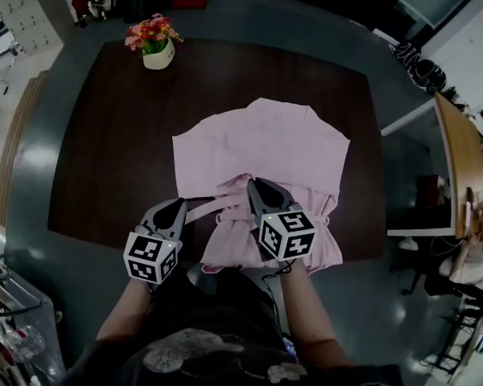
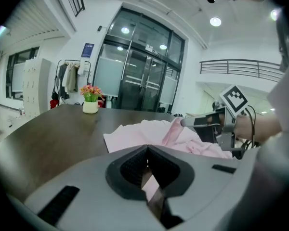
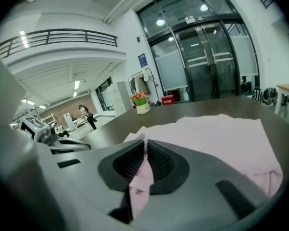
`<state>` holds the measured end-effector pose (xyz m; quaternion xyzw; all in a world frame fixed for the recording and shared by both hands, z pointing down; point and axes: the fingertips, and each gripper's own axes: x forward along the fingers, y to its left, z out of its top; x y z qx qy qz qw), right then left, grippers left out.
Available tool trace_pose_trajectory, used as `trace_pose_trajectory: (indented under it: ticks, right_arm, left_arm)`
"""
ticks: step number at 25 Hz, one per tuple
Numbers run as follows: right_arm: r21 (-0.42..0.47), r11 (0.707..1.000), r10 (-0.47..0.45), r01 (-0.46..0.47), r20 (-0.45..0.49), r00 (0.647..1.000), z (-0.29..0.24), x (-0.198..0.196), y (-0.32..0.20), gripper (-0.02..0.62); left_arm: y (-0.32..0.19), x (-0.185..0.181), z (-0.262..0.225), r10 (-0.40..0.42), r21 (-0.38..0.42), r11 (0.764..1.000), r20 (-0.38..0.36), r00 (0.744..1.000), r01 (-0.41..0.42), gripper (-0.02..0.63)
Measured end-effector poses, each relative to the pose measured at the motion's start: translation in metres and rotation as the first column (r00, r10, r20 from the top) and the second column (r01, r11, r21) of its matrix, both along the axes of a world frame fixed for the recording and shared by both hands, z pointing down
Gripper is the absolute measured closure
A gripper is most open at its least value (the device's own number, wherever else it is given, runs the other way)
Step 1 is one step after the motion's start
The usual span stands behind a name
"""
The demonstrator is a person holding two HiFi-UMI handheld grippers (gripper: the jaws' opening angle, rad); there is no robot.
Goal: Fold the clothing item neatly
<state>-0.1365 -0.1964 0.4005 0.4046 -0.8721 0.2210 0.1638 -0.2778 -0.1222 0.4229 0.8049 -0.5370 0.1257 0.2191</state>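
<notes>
Left gripper jaws clamped tight on a thin pink strip of the clothing item. Right gripper same deal, pinched shut on a pink fold. Both side by side at the table's near edge. Rest of fabric spread flat mid-table, bunched up twd the near edge. Flower pot by far left corner.

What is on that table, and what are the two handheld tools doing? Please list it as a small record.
Surface: dark brown wooden table
Clothing: pale pink fabric garment, lying partly bunched on the table
Left gripper: shut on a pink strip of the garment
Right gripper: shut on the garment's fabric
Also: white pot of pink flowers, far left
</notes>
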Motion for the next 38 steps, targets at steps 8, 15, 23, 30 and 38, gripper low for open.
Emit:
trace_pose_trajectory:
  ticks: [8, 15, 23, 30, 38]
  right_arm:
    - [-0.078, 0.997, -0.015, 0.016, 0.022, 1.000, 0.035, 0.042, 0.004, 0.581]
    - [-0.009, 1.000, 0.004, -0.003, 0.086, 0.996, -0.006, 0.031, -0.013, 0.581]
    - [0.101, 0.980, 0.165, -0.171, 0.064, 0.984, -0.057, 0.113, -0.056, 0.581]
    - [0.073, 0.949, 0.303, -0.306, 0.052, 0.952, -0.036, 0.222, -0.078, 0.581]
    - [-0.048, 0.963, 0.264, -0.265, -0.029, 0.964, 0.041, 0.293, -0.078, 0.577]
  left_arm:
    - [0.001, 0.031, 0.008, -0.062, -0.031, 0.998, -0.015, 0.998, 0.061, 0.595]
    - [-0.016, 0.028, 0.005, 0.012, -0.011, 1.000, 0.002, 1.000, -0.012, 0.595]
    - [-0.060, 0.060, -0.001, 0.125, 0.023, 0.992, -0.011, 0.992, -0.125, 0.595]
    - [-0.086, 0.112, -0.005, 0.146, 0.027, 0.989, 0.031, 0.989, -0.147, 0.595]
    - [-0.108, 0.174, 0.021, 0.086, -0.043, 0.996, 0.089, 0.992, -0.083, 0.595]
